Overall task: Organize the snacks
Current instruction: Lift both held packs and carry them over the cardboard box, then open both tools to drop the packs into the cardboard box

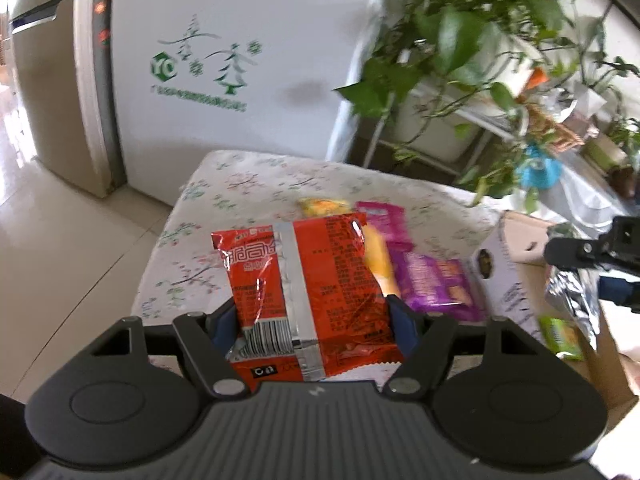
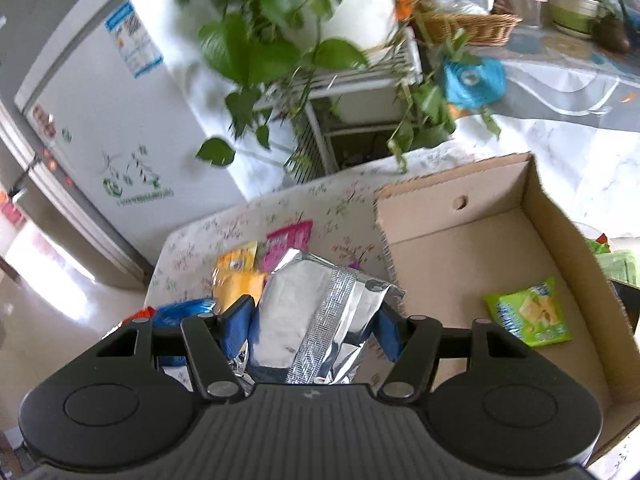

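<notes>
In the left wrist view, the left hand-held gripper (image 1: 312, 320) squeezes a red snack bag (image 1: 308, 284) at its lower sides, above the table (image 1: 240, 184). The bag looks light, crinkly and slippery. In the right wrist view, the right hand-held gripper (image 2: 314, 328) pinches a puffy silver bag (image 2: 316, 312); the cardboard box (image 2: 460, 248) sits at two o'clock, a green packet (image 2: 528, 312) inside.
</notes>
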The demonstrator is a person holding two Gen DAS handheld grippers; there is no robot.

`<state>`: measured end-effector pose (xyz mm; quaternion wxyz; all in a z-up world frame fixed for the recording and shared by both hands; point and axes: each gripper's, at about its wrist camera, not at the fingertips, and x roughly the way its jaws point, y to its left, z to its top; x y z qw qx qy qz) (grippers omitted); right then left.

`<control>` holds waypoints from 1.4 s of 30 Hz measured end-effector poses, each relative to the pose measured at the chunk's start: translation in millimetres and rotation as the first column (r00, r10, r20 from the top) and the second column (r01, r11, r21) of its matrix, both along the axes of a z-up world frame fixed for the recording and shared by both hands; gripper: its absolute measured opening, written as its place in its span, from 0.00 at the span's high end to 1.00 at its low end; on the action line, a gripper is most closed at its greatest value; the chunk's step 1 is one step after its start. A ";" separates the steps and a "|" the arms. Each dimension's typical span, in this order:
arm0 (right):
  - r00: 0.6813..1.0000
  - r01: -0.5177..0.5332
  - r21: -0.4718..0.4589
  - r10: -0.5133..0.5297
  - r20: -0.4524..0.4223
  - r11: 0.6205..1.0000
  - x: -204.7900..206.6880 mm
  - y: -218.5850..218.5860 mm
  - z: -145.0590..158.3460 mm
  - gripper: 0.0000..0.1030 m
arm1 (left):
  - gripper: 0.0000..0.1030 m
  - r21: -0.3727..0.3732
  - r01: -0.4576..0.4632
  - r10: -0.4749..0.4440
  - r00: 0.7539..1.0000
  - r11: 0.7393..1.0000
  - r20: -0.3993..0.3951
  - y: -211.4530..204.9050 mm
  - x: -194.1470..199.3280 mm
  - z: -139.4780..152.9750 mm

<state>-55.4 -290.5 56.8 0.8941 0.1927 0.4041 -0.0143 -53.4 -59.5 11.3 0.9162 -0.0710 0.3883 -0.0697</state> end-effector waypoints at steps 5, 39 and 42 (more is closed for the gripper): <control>0.997 0.054 0.036 -0.056 0.046 0.998 -9.4 -27.0 13.2 0.33 | 0.29 -0.021 0.058 -0.057 0.998 0.998 0.022 -24.8 -7.2 14.3; 0.924 0.368 0.210 -0.381 0.027 0.906 -44.9 -132.8 15.1 0.33 | 0.29 -0.077 0.381 -0.385 0.922 0.921 -0.044 -209.7 -13.2 13.3; 0.910 0.405 0.220 -0.416 0.001 0.887 -46.3 -138.2 10.5 0.33 | 0.29 -0.066 0.397 -0.401 0.914 0.915 -0.063 -216.6 -11.5 10.4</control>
